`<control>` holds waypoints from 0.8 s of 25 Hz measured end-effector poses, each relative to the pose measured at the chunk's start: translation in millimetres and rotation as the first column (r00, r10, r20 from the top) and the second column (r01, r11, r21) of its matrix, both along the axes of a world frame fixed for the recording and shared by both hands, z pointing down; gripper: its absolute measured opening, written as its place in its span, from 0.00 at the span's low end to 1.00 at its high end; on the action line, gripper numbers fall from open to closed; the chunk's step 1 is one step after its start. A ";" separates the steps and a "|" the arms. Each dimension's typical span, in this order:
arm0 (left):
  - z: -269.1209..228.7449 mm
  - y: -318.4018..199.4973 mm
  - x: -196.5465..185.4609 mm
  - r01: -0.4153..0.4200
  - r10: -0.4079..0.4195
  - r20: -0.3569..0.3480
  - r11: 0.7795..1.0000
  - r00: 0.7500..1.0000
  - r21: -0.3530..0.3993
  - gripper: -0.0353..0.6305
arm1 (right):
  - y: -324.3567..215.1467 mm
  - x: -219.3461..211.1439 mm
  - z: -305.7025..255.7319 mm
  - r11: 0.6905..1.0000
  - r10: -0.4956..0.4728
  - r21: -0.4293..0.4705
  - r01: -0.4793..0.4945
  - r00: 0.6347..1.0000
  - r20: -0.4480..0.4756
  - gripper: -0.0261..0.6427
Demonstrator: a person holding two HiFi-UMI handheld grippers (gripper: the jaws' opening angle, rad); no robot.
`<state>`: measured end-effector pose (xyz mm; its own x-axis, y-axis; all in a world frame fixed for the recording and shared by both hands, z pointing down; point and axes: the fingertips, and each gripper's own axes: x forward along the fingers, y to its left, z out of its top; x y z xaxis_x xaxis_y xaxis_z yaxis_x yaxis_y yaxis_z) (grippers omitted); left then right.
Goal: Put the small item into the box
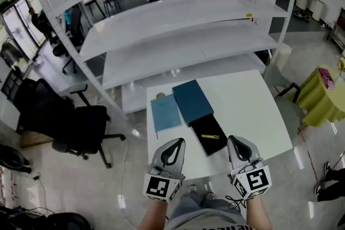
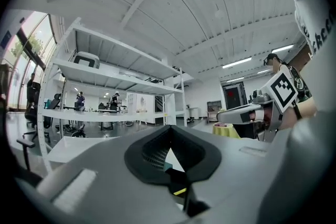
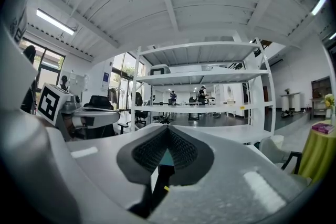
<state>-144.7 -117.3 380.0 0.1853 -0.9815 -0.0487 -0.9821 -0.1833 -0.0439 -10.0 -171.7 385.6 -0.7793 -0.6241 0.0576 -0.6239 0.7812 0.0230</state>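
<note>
On the white table (image 1: 253, 110) lie a light blue flat piece (image 1: 165, 112), a dark teal box (image 1: 192, 101) and a black flat box part (image 1: 209, 143). A small yellow item (image 1: 209, 136) rests on the black part. My left gripper (image 1: 178, 141) hovers at the table's near edge, just left of the black part, jaws shut and empty. My right gripper (image 1: 233, 139) hangs just right of it, also shut and empty. In the left gripper view, the shut gripper (image 2: 169, 131) hides most of the table; a sliver of the yellow item (image 2: 180, 191) shows. The right gripper (image 3: 167, 131) likewise frames a teal sliver (image 3: 166, 157).
A white metal shelving rack (image 1: 178, 35) stands right behind the table. A black office chair (image 1: 64, 121) is on the floor at left, a yellow-green covered table (image 1: 321, 94) at right. The person's lap (image 1: 207, 213) is below the table's near edge.
</note>
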 end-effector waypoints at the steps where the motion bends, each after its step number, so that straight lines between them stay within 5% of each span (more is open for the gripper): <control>1: -2.9 2.6 0.8 0.005 -0.005 -0.001 1.000 1.000 0.010 0.08 | 2.0 0.6 -1.0 1.000 -0.003 0.002 0.003 1.000 0.000 0.04; 20: -20.4 32.8 11.4 0.059 -0.058 -0.007 0.995 0.998 0.078 0.08 | 24.4 16.1 -9.7 0.999 -0.022 0.033 0.022 1.000 0.013 0.04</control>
<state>-133.3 -84.6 359.6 0.1272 -0.9838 -0.1265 -0.9913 -0.1215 -0.0515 6.1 -147.2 375.8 -0.7934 -0.6082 0.0266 -0.6070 0.7936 0.0410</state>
